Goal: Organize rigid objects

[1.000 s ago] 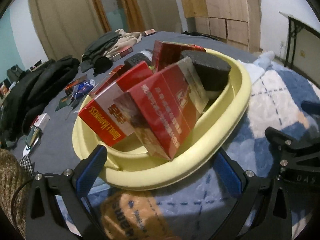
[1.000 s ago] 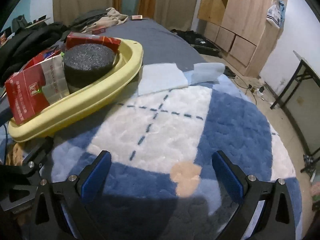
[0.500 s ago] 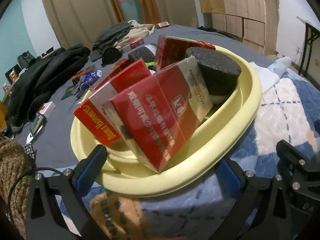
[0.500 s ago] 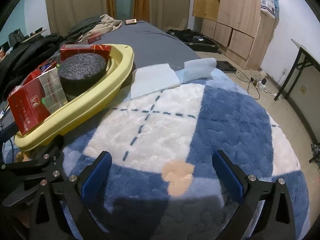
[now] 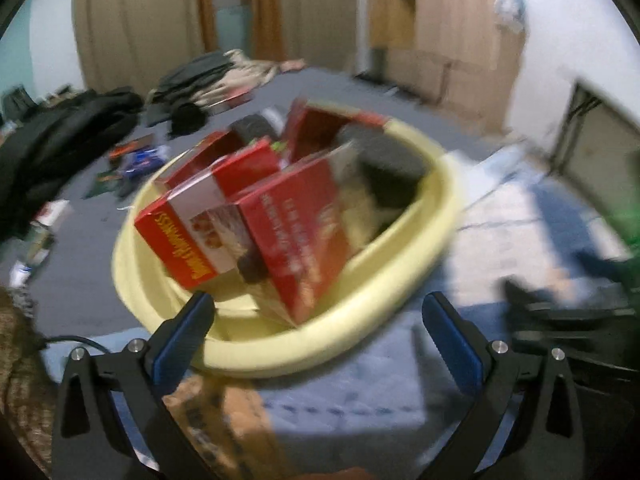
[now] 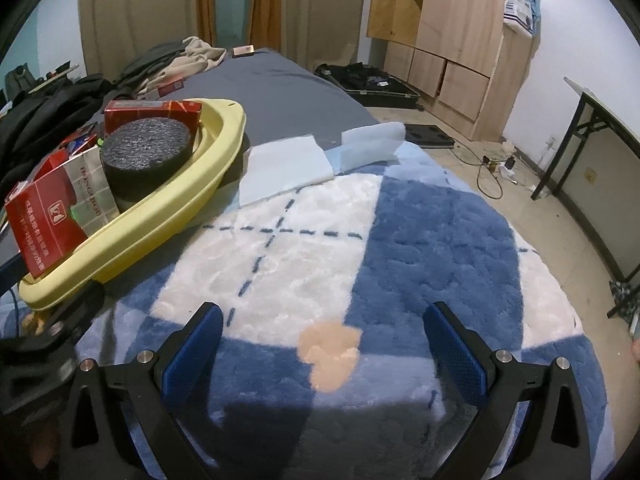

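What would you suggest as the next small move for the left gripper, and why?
Probably ease the left gripper forward to the nearest red box leaning in the yellow basin. Its jaws are open and empty just short of the rim, and that box sits closest between them. The right gripper is open over bare blanket.

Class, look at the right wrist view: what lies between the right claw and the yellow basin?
Only bare blue-and-white rug lies between the right claw and the yellow basin; the right wrist view shows it.
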Demonstrator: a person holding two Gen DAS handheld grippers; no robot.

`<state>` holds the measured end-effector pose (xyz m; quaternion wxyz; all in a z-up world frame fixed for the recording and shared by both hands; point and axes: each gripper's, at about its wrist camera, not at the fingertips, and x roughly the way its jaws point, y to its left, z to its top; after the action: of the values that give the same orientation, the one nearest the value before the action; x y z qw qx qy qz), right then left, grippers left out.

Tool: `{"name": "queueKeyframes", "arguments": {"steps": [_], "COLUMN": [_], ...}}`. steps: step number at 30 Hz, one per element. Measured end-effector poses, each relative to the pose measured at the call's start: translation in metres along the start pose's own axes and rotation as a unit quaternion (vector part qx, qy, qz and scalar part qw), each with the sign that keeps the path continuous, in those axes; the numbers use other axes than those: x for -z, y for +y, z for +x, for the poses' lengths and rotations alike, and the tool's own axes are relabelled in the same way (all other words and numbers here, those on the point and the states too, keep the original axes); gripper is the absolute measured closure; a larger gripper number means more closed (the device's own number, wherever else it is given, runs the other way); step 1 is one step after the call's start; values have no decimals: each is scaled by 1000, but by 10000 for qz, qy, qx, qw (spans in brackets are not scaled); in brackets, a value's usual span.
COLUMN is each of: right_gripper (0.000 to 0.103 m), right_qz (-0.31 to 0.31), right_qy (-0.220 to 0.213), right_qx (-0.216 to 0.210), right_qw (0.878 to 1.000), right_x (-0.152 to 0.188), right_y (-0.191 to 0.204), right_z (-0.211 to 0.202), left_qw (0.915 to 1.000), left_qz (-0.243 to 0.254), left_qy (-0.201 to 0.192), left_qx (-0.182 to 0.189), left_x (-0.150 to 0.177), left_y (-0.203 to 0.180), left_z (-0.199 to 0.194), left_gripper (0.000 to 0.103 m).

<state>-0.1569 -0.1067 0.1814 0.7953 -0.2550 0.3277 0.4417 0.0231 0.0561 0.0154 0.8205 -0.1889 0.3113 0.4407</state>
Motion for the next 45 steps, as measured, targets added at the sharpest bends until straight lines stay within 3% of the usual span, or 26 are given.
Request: {"name": "queueKeyframes", "arguments": {"steps": [1,3,7,9,12,16,20,24,26,31,45], "right_gripper": [0,0,0,0,0,0,0,0,0,0,0], "right_qz": [-45,-125,-59,-54,-27,2,-6,-75,-109,-192,-219], "right_qy": [32,34,82,104,133,155,121,111,94,136,166], "right_qx": [31,80,-59,-88,-91,-150,-142,-94,-73,-114,-90], "right_qw": [10000,9999,9999,9999,9999,9998,9998,9999,9999,9997,9996], "right_x": [-1,-1,-1,-2,-4,-4,-3,-3,-2,-2,-1], "right_y": [2,5,0,-3,-8,-10,-10,-6,-5,-3,-2], "right_z": [1,1,3,4,7,9,8,8,7,8,8], "left_qw": [9992,9976,9998,9996,9999,9982,9970,9936,9947,9917,9914], "left_qz": [-199,-406,-35,136,-26,-48,-180,-120,-237,-594,-741], "left_qy": [-156,-359,-164,-99,-61,346,351,924,747,891,935], "left_qx": [301,440,-120,-216,-137,-485,-663,-635,-662,-706,-534], "left_x": [2,4,4,6,5,7,17,28,23,16,17], "left_y": [5,9,-7,-12,-7,0,3,0,1,7,12], "left_z": [-9,-14,0,0,-9,-9,-6,12,12,30,35], "left_gripper": [0,0,0,0,0,0,0,0,0,0,0]}}
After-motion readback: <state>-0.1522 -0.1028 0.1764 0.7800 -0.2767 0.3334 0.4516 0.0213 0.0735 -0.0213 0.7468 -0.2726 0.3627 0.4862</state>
